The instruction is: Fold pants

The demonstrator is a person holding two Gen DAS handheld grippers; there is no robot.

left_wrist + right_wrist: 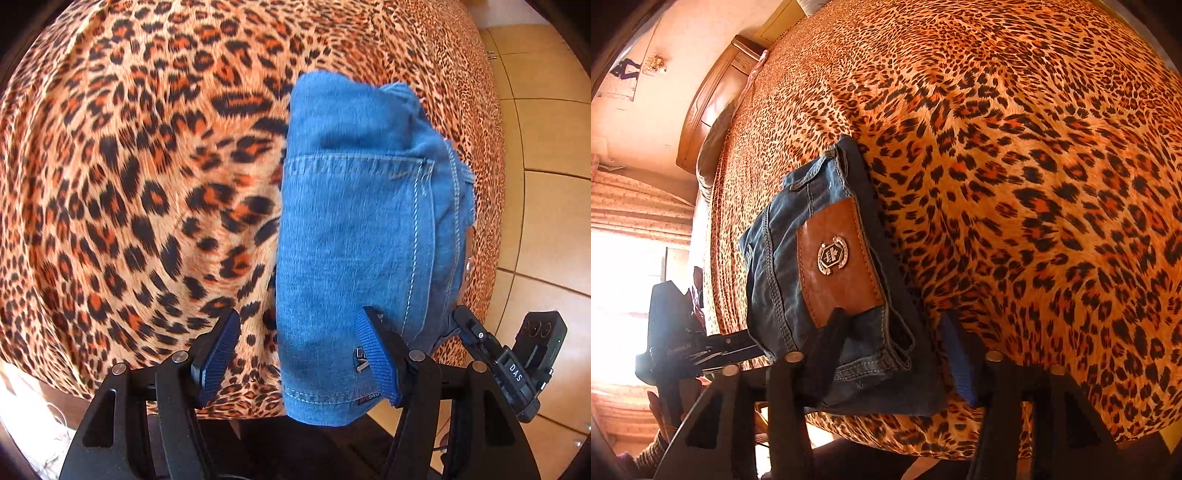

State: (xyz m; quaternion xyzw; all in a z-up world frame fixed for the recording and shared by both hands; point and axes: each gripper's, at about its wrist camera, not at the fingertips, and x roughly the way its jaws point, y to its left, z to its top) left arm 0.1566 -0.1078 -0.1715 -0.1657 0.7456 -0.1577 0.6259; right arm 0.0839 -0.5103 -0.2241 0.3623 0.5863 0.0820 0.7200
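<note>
Although only the two wrist views are on hand, the pants (354, 236) look nearly finished: they lie as a compact blue denim bundle, several layers thick, near the edge of the bed, right of centre in the left wrist view and lower left of centre in the right wrist view. A back pocket faces up in one view, the brown leather waistband patch (838, 258) in the other. What is left, by my reading, is at most a squaring-up of the loose, rumpled end at the top of the bundle, and letting go.

The left gripper (306, 354) stands wide, one finger over the denim and the other out over the bedspread, pressing on nothing. The right gripper (894, 354) has its fingers set narrow at the lower corner of the bundle; the dark near finger hides the contact, so I cannot tell if it pinches the cloth.

The surface is a leopard-print bedspread (129, 166), soft and slightly rippled. Beyond it, tan floor tiles (546, 206) show at the right edge, and a wooden headboard (713, 107) with a bright curtained window (624, 291) at the left of the right wrist view.
</note>
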